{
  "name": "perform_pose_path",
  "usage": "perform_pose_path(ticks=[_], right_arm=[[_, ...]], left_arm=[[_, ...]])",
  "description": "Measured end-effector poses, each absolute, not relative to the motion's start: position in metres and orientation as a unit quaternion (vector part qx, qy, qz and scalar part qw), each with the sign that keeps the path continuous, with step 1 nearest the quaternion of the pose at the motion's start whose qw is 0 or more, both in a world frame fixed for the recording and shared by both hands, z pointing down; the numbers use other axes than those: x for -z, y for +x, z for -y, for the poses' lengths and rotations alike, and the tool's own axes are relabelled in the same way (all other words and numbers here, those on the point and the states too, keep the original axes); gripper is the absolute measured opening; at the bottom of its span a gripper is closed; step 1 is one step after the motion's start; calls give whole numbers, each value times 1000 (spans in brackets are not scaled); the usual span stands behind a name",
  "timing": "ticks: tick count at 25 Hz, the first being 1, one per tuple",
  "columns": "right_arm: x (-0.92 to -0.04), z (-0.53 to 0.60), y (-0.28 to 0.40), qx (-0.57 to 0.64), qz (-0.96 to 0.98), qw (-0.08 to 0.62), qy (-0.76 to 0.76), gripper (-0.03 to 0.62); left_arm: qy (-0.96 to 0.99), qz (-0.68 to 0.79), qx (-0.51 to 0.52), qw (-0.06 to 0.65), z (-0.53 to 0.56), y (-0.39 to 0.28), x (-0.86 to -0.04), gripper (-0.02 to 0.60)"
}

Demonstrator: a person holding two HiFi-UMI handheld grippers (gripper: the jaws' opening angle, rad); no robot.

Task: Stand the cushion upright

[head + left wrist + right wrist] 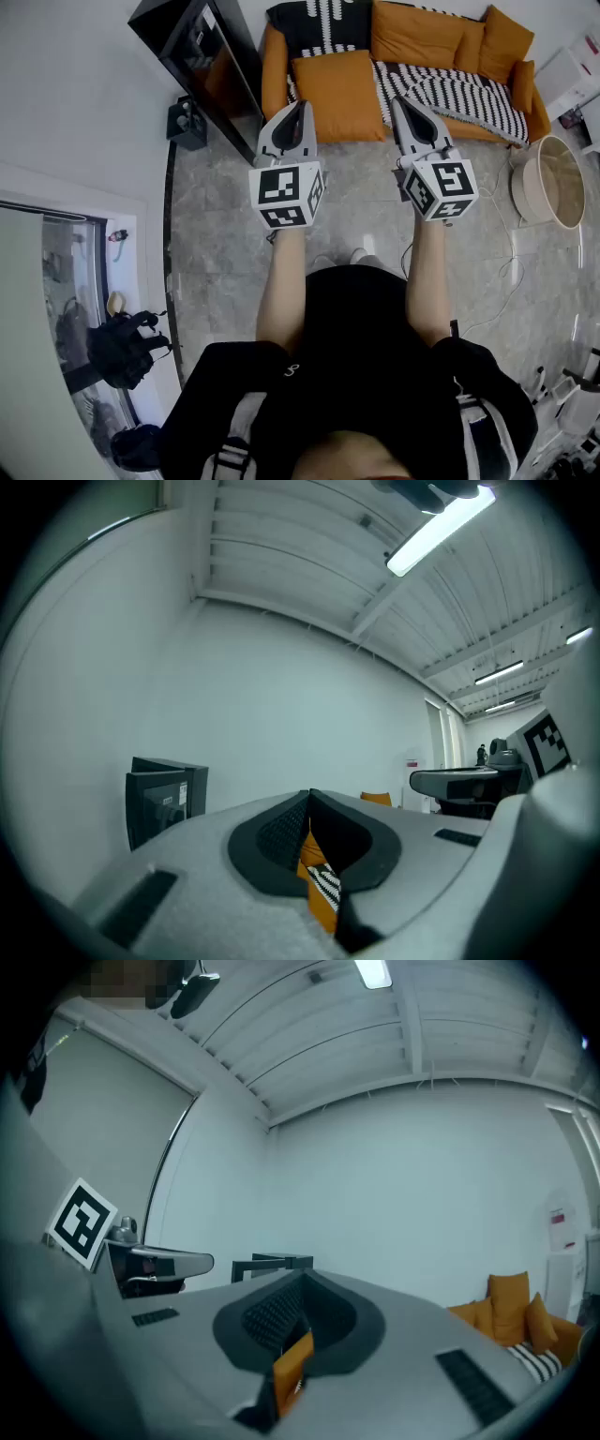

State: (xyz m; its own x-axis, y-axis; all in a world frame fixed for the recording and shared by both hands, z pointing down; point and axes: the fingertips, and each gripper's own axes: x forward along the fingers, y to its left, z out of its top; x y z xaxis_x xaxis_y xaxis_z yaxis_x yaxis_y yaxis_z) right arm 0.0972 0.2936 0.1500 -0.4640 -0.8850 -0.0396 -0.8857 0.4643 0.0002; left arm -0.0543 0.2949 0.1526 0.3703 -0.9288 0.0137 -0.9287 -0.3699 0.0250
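Note:
An orange square cushion (339, 94) lies flat on the seat of the orange sofa (274, 66), at its left end. My left gripper (302, 105) is held level in the air in front of the sofa, with its tip over the cushion's near left edge in the head view. Its jaws meet at the tip with nothing between them. My right gripper (400, 100) points at the sofa just right of the cushion, also shut and empty. In the left gripper view, orange fabric (321, 907) shows through the gap behind the joined jaws.
A striped black-and-white blanket (469, 94) covers the seat to the right. More orange cushions (422, 36) lean on the backrest. A black cabinet (211, 61) stands left of the sofa, and a round wooden tub (553, 183) to the right. A white cable (506, 272) lies on the stone floor.

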Motion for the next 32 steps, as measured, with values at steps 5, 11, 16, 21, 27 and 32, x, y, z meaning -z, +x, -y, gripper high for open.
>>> perform_pose_path(ticks=[5,11,16,21,27,32], right_arm=[[-148,-290,83,-15,-850,30,-526,11],[-141,-291,74,-15,-837,40,-545,11],[-142,-295,68,-8,-829,46,-557,11],[-150,-298,56,-3,-828,34,-560,11],[-144,-292,49,-12,-829,30,-559,11],[-134,-288,43,-28,-833,31,-552,11]], left_arm=[[831,557,2,12,-293,-71,-153,9],[831,556,6,12,-294,-96,-150,9],[827,561,12,24,-295,-121,-155,9],[824,565,20,41,-293,-142,-163,9],[823,565,31,44,-287,-151,-164,9],[819,571,45,39,-284,-160,-161,9]])
